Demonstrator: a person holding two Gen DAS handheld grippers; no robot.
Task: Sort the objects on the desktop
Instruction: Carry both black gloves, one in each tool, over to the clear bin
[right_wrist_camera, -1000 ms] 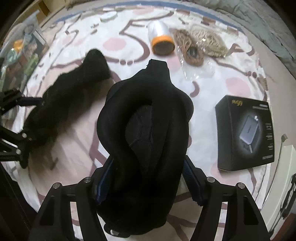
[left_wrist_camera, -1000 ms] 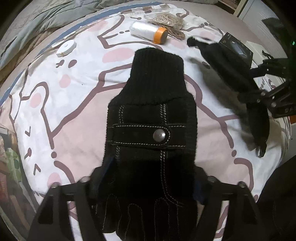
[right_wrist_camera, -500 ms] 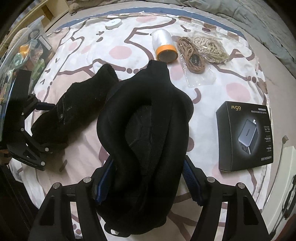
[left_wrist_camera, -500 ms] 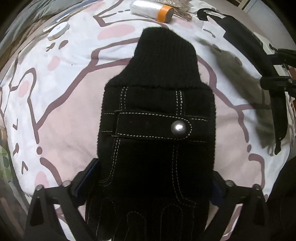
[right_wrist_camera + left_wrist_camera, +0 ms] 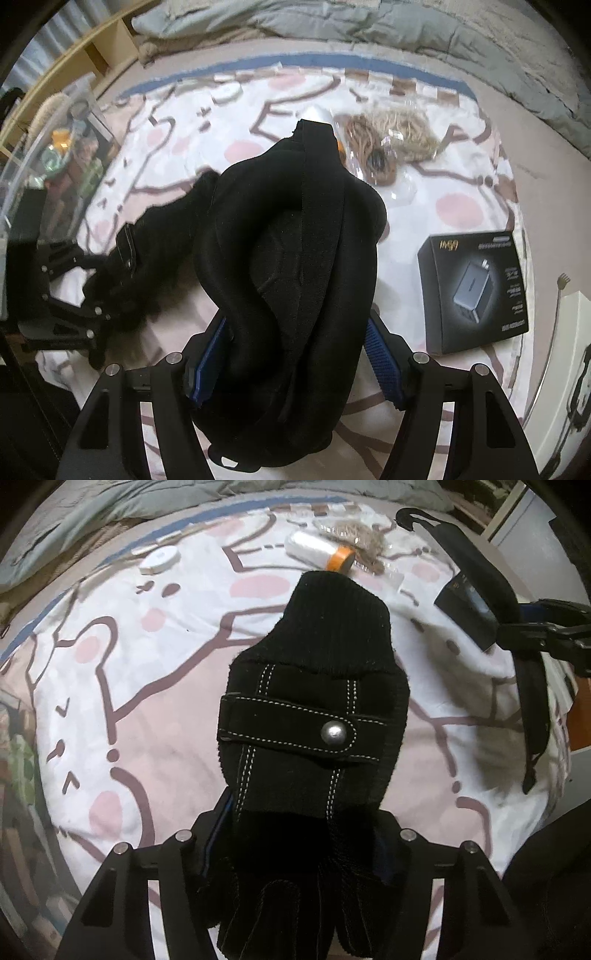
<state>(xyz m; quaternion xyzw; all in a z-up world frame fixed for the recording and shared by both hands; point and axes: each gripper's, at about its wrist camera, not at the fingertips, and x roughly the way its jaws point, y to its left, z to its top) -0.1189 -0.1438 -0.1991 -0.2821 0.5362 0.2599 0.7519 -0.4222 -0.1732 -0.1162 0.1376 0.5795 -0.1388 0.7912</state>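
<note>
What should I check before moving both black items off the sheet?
1. Left gripper around the stitched black glove: ok, glove sits between the fingers, jaws closing.
2. Left grip firm: cannot tell, contact is hidden by fabric.
3. Right gripper on the black padded item: ok, blue pads press both sides.
4. Padded item clear of the sheet: cannot tell from this view.
5. Black charger box clear of the right gripper: ok, lies apart to the side.
6. Orange-capped roll clear of the glove: cannot tell, glove cuff overlaps it.
</note>
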